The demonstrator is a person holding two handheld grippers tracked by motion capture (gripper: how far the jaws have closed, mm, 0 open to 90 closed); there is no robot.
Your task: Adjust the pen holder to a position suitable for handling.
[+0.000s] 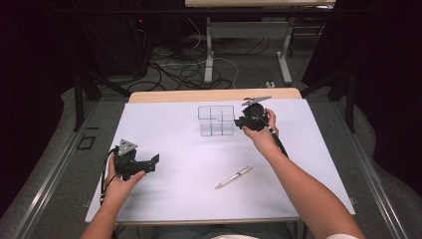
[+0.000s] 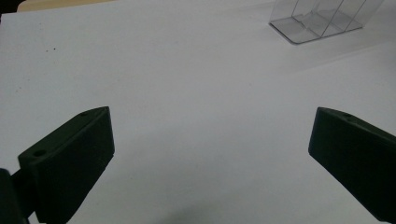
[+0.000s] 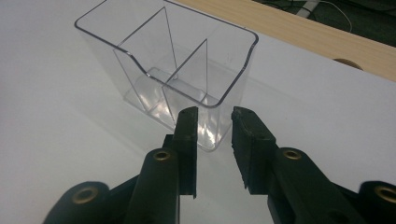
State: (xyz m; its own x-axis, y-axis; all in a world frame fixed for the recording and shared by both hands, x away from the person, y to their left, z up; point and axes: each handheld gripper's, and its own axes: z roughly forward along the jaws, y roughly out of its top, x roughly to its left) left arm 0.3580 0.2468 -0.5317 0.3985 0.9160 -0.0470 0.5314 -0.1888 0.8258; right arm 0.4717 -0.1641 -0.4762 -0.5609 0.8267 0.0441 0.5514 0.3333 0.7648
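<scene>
Right gripper (image 3: 214, 116) at near corner of clear plastic organizer (image 3: 168, 70), jaws narrowly parted, nothing between them. Organizer upright on white sheet (image 1: 189, 164), toward far edge of table (image 1: 214, 94); inner dividers split it into compartments, all look bare. Left gripper (image 2: 210, 140) jaws wide, nothing between, over bare sheet, well apart from organizer. Silver pen (image 1: 234, 177) lies on sheet between the two forearms. No readable writing or labels on any item.
</scene>
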